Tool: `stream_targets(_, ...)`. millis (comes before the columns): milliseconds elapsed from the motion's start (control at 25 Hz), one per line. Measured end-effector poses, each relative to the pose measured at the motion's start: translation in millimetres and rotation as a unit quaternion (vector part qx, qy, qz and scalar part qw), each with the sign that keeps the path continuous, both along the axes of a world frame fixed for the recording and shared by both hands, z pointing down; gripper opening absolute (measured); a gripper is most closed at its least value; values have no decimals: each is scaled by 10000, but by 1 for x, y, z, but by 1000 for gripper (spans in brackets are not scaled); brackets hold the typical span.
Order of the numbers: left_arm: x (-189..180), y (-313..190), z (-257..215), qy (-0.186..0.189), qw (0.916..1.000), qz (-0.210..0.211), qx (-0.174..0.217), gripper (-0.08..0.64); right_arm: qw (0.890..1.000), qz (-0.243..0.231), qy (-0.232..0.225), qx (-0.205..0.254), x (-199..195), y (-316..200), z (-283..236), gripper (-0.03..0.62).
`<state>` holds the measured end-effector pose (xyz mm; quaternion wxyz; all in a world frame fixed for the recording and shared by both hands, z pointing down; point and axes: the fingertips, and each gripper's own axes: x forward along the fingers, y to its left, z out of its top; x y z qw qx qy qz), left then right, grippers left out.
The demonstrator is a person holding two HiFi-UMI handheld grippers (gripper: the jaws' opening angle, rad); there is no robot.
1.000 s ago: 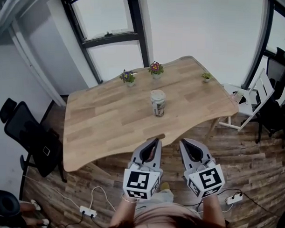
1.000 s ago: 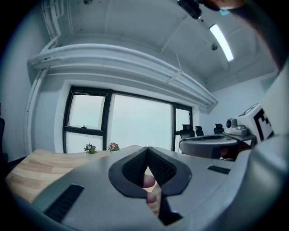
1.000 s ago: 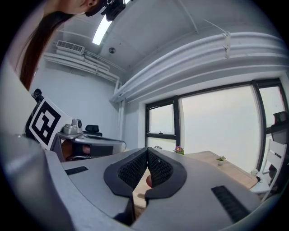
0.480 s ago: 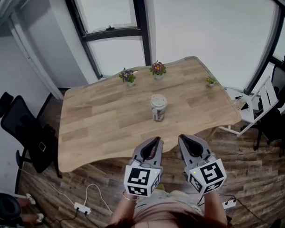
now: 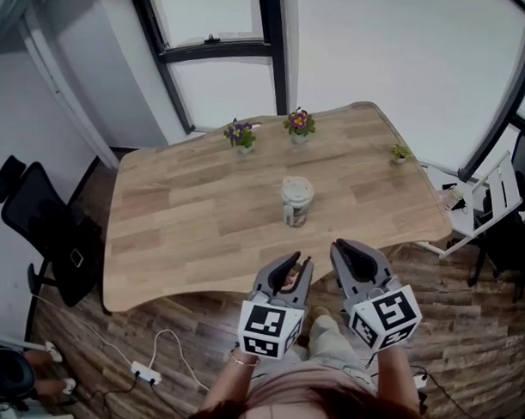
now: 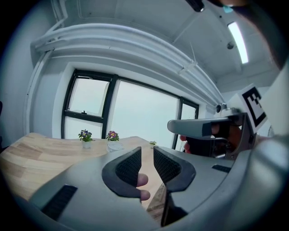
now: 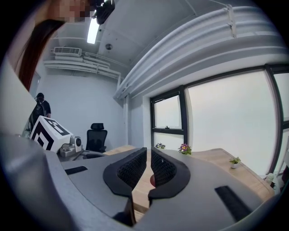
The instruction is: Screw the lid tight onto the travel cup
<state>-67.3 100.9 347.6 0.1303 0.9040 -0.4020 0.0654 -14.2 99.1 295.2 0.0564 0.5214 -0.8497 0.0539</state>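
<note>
The travel cup [image 5: 296, 204] stands upright near the middle of the wooden table [image 5: 185, 219], with its pale lid [image 5: 297, 190] resting on top. Both grippers hover in front of the table's near edge, short of the cup, pointing at it. My left gripper [image 5: 298, 262] has just been opening: a narrow gap shows between its pads [image 6: 128, 167], with nothing in it. My right gripper [image 5: 345, 248] is shut and empty, its pads [image 7: 134, 168] together. In the left gripper view the cup [image 6: 114, 145] is small and far off, and the right gripper [image 6: 203, 128] shows alongside.
Three small flower pots [image 5: 240, 135] [image 5: 299, 124] [image 5: 400, 152] line the table's far side by the window. A black office chair [image 5: 46, 240] stands at the left and a white chair [image 5: 491, 191] at the right. A power strip [image 5: 145, 374] with cables lies on the floor.
Both grippers have come forward toward the table's near edge. The left jaws have parted from closed to a narrow gap; the right jaws stay together.
</note>
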Motion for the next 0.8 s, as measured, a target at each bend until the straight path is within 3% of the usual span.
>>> stream_targets(280,22,-39,25,-10,9995,-247,-205,116,9991,-404,-12,-147,14,-47,16,7)
stream_targets(800,50,-107,97,-158,9938,-833,-721,187,9877,-1482,193,-456,14,-128,47,89)
